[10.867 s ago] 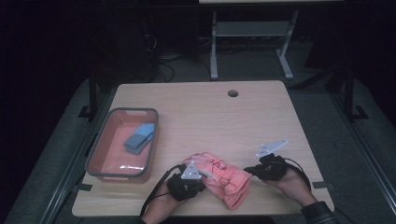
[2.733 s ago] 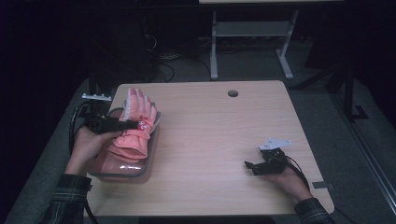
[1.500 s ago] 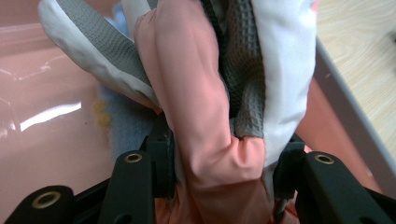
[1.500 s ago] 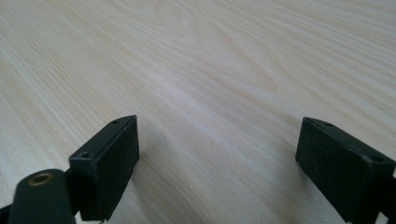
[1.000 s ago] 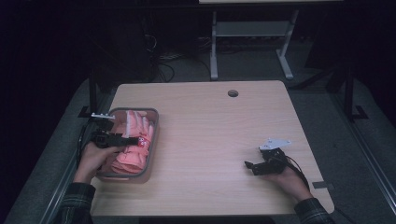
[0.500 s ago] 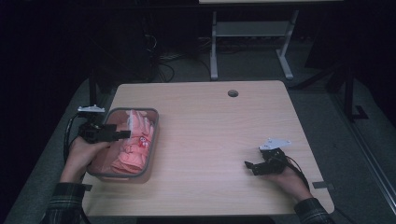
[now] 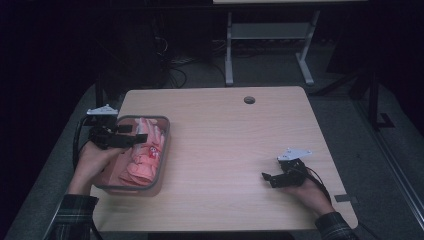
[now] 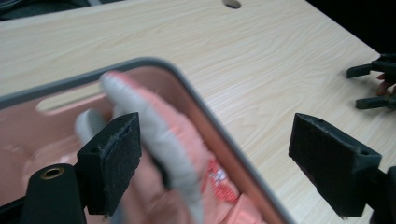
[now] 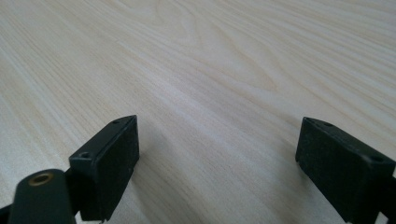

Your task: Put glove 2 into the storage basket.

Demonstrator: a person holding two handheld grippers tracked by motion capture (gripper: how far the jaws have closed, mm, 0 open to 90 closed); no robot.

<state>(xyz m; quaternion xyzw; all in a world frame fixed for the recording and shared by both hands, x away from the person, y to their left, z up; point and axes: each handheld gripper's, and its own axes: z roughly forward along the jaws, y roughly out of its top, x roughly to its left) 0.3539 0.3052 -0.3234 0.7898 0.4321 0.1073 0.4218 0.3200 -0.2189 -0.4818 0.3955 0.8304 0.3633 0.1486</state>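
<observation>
High view: the left gripper [image 7: 134, 138] hovers over the pink bin [image 7: 162, 155] at the table's [image 7: 240, 145] left edge, forearm reaching in from below; pink gloves [image 7: 145, 157] lie inside. The right gripper [image 7: 268, 177] rests low near the right front.

Left gripper view: jaws spread wide, empty, above the gloves [image 8: 187, 168].

Right gripper view: jaws parted over bare wood [image 9: 210, 70].

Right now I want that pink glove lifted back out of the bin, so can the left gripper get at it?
Probably yes. The left gripper hangs open right over the pink glove, which lies uncovered in the bin, with nothing between them.
</observation>
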